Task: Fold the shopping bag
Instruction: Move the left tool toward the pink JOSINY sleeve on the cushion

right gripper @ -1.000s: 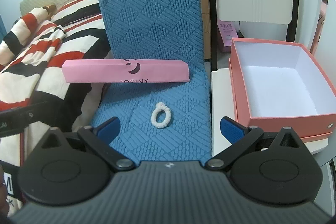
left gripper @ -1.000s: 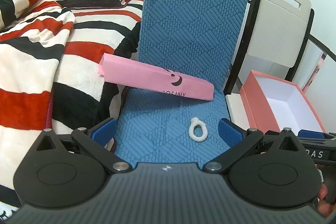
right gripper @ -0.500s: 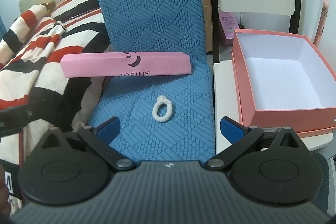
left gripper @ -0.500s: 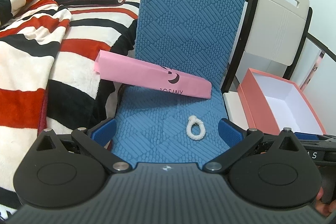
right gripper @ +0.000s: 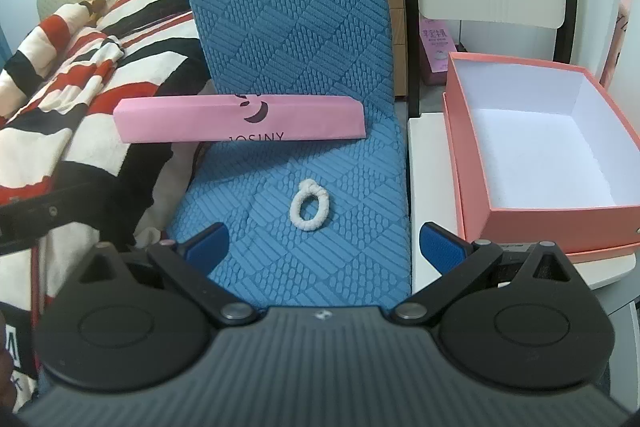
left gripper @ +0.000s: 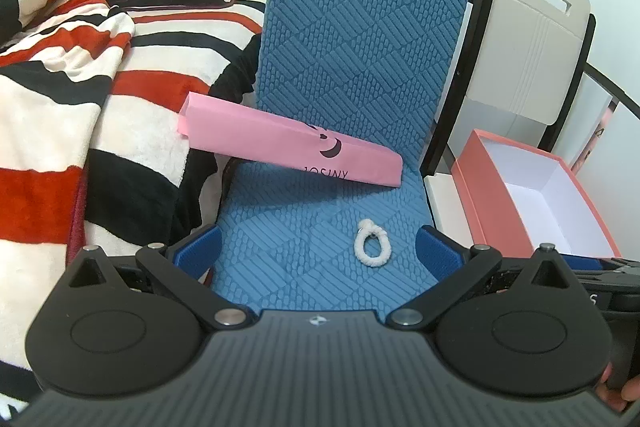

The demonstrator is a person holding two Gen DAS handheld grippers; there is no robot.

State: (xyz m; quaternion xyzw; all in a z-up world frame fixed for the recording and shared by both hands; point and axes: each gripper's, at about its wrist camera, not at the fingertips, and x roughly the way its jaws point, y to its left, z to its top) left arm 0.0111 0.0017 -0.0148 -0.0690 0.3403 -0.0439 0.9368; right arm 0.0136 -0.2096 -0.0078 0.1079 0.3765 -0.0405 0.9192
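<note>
— So, where is the pink shopping bag sitting?

— It is lying folded into a long flat strip on the blue quilted chair cover. It is leaning against the bottom of the chair back. Its left end is sticking out past the seat, toward the striped blanket on the bed. You can see a dark moon mark and some letters on it.

— What is lying in front of the bag?

— A small white hair tie is resting on the seat, near the bag but not touching it.

— What are the grippers doing?

— The left gripper is hanging low over the front of the seat. Its blue fingers are standing wide apart and holding nothing. The right gripper is doing the same thing, with its blue fingers spread wide and nothing between them. In both views the hair tie is showing between the fingers, farther ahead.

— What is sitting on the right?

— An open pink box with a white inside is sitting on a white stool just beside the chair. A white folding chair is standing behind it.
</note>
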